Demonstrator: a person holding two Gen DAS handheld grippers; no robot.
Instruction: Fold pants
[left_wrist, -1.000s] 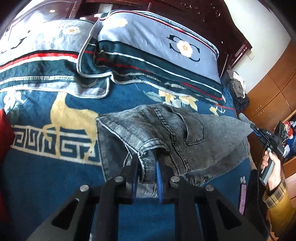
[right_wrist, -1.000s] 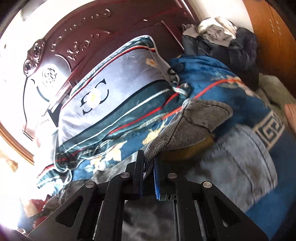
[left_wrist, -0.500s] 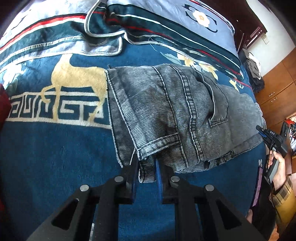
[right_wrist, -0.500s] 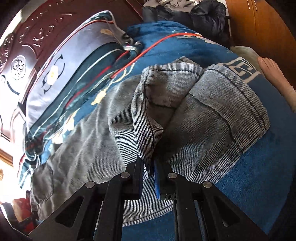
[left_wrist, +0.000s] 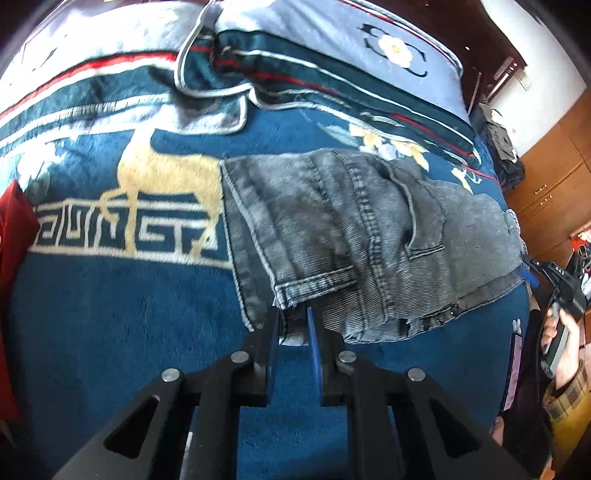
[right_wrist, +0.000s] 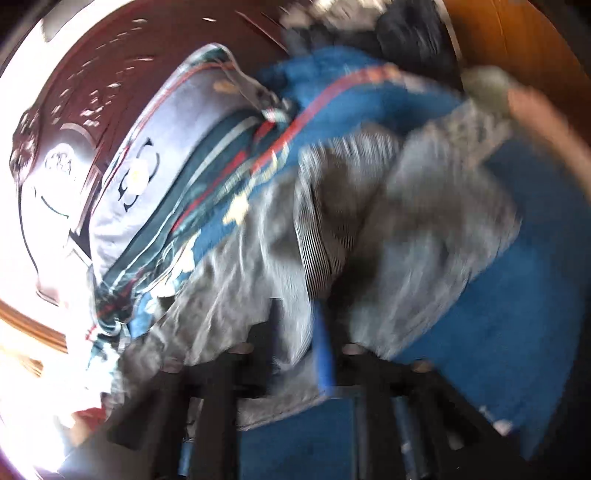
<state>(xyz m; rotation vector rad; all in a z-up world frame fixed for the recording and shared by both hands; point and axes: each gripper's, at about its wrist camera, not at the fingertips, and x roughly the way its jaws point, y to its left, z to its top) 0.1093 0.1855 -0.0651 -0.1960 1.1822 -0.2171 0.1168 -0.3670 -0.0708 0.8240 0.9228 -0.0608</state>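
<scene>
looking down your left gripper (left_wrist: 291, 325): the grey pants (left_wrist: 354, 236) lie folded on the blue blanket (left_wrist: 110, 314), below the pillows (left_wrist: 332, 62), right of the gold deer print. they're flat, back pocket up, one hemmed cuff folded over on top, pointing toward you. your left jaws are nearly closed with a bit of the near fabric edge between the pads; it looks pinched, though the cloth there sits low on the blanket. your right gripper (right_wrist: 295, 332) view is heavily motion-blurred. its jaws have just been opening, and now stand clearly apart with a ribbed fold of the pants between the fingers (right_wrist: 325, 354); blur keeps me from telling if either pad touches the cloth, but they're not clamping it. from that side the pants are bunched in a raised ridge running away from the jaws, blanket to the right, pillow and dark carved headboard (right_wrist: 110, 74) to the left. in the left view, your right hand (left_wrist: 554, 332) with its gripper handle shows at the frame's right edge, just beyond the waistband end, with a plaid sleeve (left_wrist: 565, 391) below it.
</scene>
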